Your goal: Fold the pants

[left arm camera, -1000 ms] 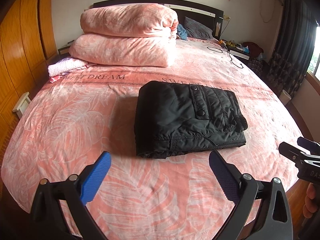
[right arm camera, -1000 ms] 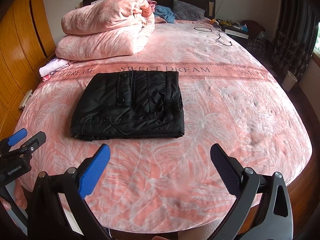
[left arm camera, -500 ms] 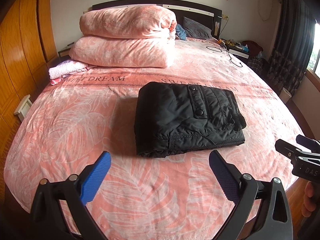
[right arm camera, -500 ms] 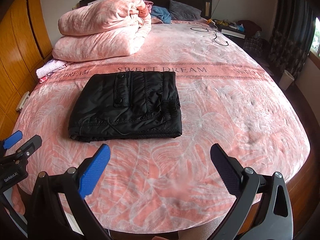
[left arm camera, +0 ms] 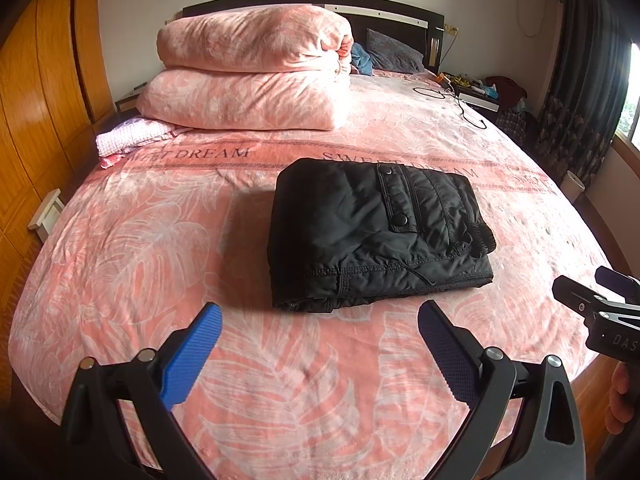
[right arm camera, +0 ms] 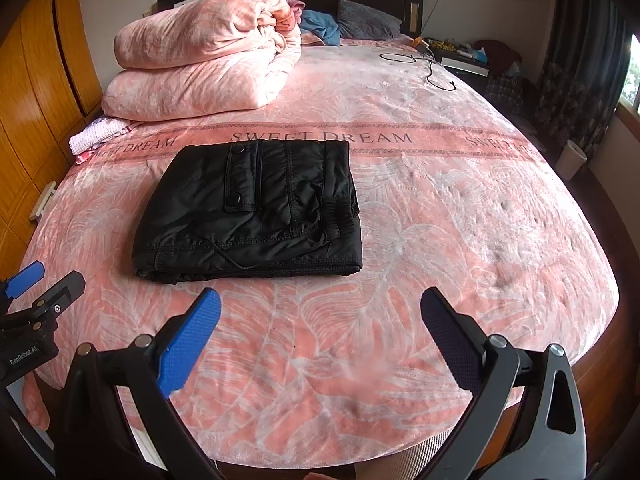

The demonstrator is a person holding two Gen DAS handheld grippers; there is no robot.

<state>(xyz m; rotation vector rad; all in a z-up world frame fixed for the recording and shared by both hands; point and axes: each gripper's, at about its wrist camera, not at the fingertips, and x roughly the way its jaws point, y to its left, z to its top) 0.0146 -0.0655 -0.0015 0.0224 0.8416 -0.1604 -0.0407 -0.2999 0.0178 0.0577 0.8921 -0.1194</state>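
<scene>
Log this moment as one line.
pants: folded, on bed | left gripper: open, empty | right gripper: open, empty

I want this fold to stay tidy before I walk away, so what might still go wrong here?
The black pants lie folded on the plush pink bedspread, and both the left gripper and the right gripper are open and clear of them.

1. The puffy layers gape at the near edge, so the bundle may spring open.
2. A drawstring trails at that edge; a passing finger might snag it and drag the fold.
</scene>
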